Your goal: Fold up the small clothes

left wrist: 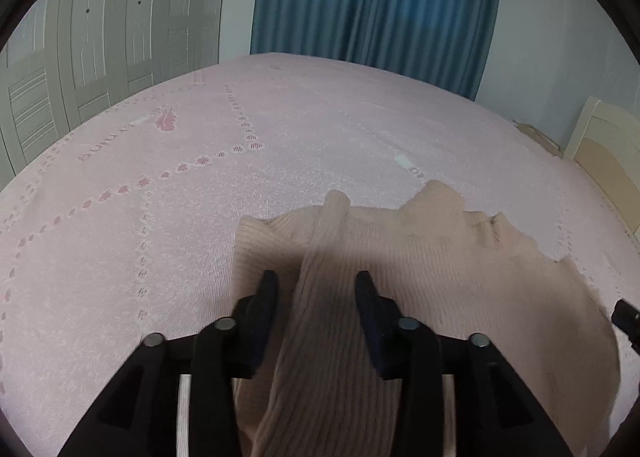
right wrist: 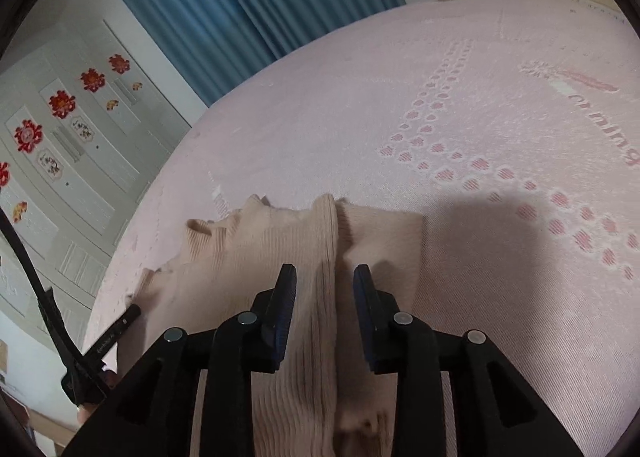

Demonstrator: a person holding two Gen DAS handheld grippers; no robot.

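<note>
A beige ribbed knit garment point(left wrist: 400, 257) lies on the pink patterned bed point(left wrist: 160, 217), a folded strip running between each spread claw's fingers: left claw point(left wrist: 317, 285), right claw point(right wrist: 325, 277), neither pinching

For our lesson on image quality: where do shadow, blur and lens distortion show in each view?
Left wrist view: the bed edge bows, the corners go black, and a shadow falls on the sweater by the left hand-held gripper. Right wrist view: a dark shadow lies on the bed right of the sweater, whose near part is blurred.
</note>
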